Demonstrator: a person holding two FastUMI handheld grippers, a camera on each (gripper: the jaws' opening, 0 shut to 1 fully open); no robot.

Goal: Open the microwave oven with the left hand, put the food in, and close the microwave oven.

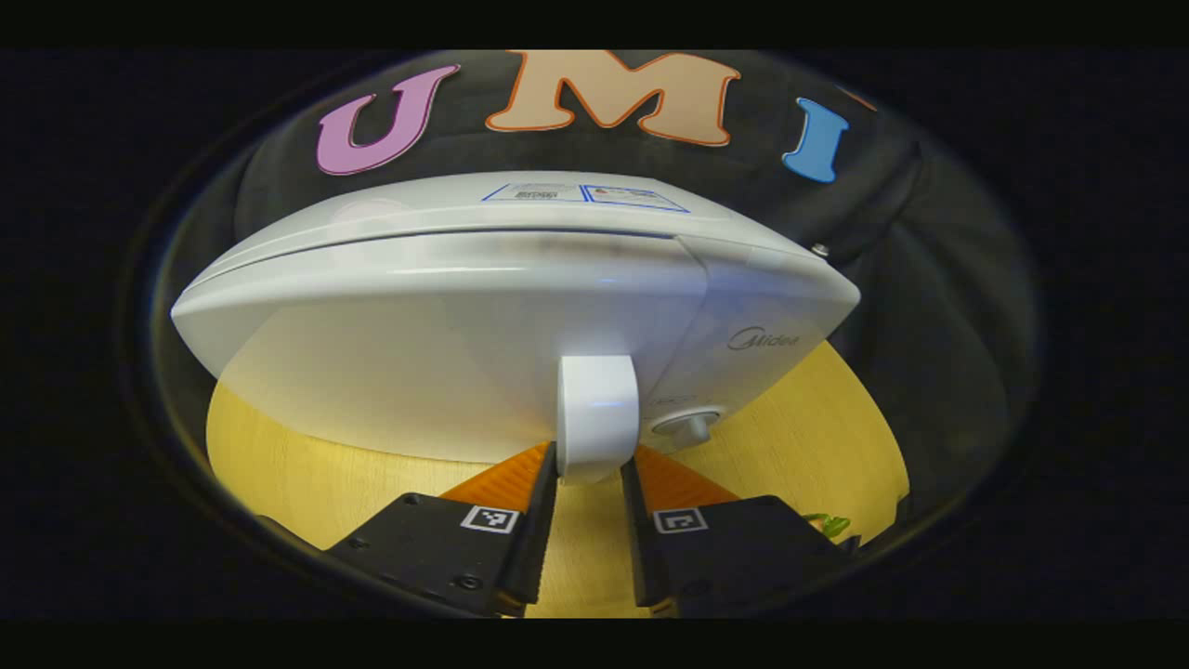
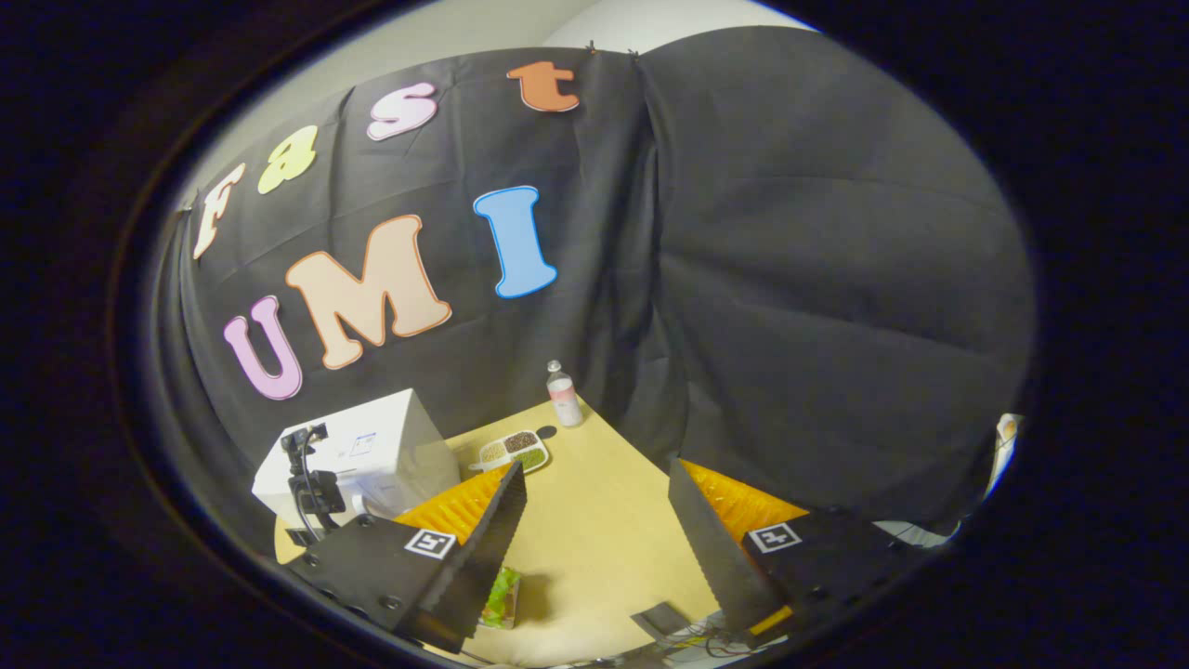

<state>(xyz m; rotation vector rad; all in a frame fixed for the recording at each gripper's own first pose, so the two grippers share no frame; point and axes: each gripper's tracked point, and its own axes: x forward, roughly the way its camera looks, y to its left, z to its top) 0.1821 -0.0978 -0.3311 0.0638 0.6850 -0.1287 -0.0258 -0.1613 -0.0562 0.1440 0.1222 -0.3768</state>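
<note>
The left tongs (image 1: 589, 469) clamp the microwave (image 1: 483, 316) door's handle (image 1: 597, 418) while the right tongs (image 2: 594, 520) hang spread above the worktop (image 2: 594, 530).

A small clear bottle (image 2: 564, 394) with a white cap stands upright at the far edge of the pale wooden counter (image 2: 604, 520), close against the black cloth wall (image 2: 817, 279). A dark flat object (image 2: 661, 618) lies at the counter's near edge beside loose cables (image 2: 715, 639).

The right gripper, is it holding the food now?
No, the right gripper is open with nothing between its fingers; the food lies on the table.
</note>
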